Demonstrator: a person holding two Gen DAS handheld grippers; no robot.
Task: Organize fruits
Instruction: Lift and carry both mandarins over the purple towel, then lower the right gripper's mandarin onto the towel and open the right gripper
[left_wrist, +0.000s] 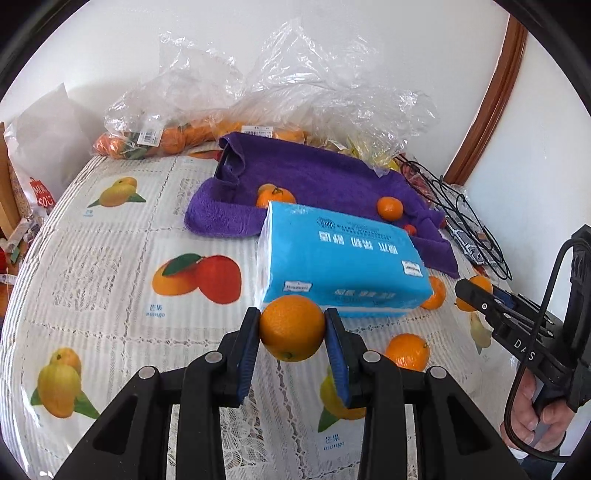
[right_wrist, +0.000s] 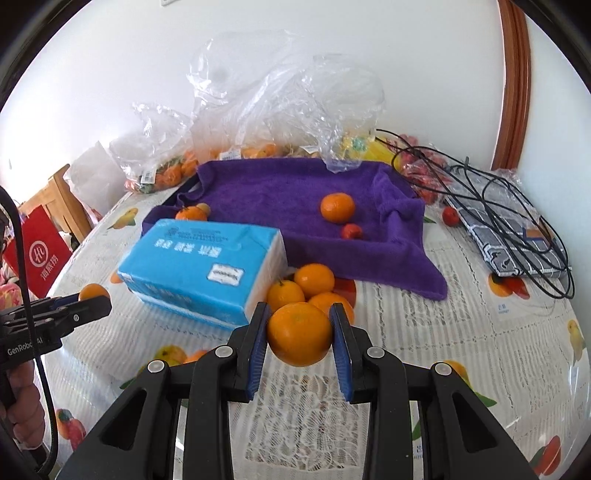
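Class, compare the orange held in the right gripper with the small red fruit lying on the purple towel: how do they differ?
The held orange is larger; the small red fruit is much smaller. The former is orange, the latter red. The former is clamped in the right gripper; the latter rests loose on the purple towel. Both look round.

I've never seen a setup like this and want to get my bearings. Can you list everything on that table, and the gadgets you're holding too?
Loose oranges: three, orange, clustered beside the tissue pack.
Fruits on towel: at least four, orange and small red.
Tissue pack: one, blue, in front of the towel.
Purple towel: one, draped over a tray-like shape.
Plastic bags: clear, holding oranges, by the wall.
Black cable: over a checked cloth, right side.
Tablecloth: white, fruit prints.
Left tool: shut on an orange.
Right tool: shut on another orange.
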